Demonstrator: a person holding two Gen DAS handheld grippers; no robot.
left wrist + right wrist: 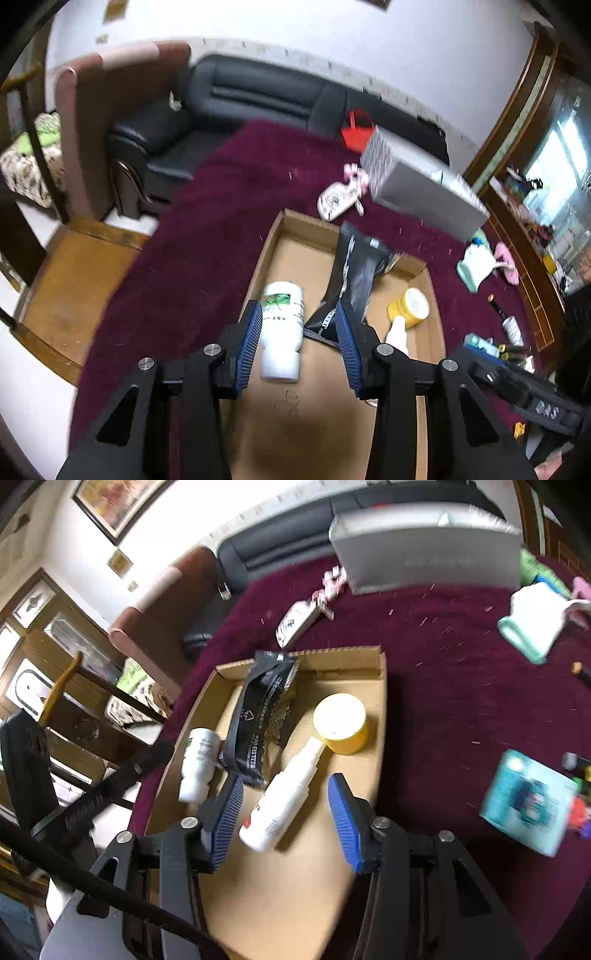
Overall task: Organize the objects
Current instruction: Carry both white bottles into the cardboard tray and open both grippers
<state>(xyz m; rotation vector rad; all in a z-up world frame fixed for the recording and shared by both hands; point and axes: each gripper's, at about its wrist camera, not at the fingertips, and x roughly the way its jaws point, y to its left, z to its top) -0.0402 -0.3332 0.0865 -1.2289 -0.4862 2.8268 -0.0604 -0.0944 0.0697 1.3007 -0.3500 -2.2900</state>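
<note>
Left tool [299, 314] hides part of the blurred white bottle [282, 325].

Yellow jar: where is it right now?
The yellow jar is inside the cardboard tray, toward its far right corner in the right wrist view, beside the tip of the white spray bottle and right of the black pouch.

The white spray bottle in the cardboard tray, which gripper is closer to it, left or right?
Right. The right gripper is open with the white spray bottle lying between its fingers. The left gripper is open over the white jar, off to the spray bottle's side.
</note>
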